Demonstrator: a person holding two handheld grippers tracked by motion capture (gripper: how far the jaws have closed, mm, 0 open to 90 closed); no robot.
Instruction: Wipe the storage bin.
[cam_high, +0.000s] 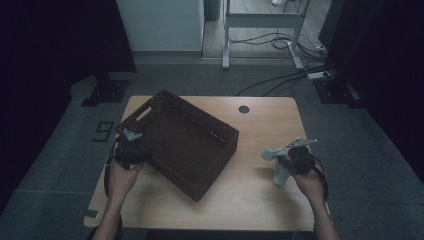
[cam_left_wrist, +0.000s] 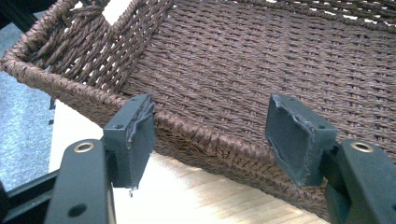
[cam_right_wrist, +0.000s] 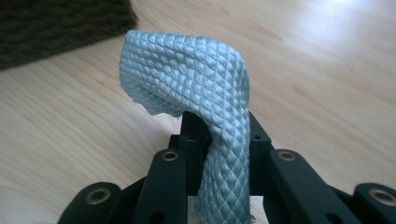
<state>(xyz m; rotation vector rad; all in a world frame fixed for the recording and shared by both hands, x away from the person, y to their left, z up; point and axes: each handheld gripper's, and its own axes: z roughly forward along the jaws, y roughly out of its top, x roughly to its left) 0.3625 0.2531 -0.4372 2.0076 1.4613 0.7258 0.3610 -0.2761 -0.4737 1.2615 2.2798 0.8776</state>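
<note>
Cloth, a pale blue quilted fabric strip, hangs pinched in the right hand-held gripper at four o'clock of the brown woven basket, so carry it high over the rim the open-jawed left hand-held gripper straddles.

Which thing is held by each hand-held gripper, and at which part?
The right hand-held gripper pinches a pale blue quilted cloth at its middle fold. The left hand-held gripper holds nothing; its jaws stand open at the basket rim.
</note>
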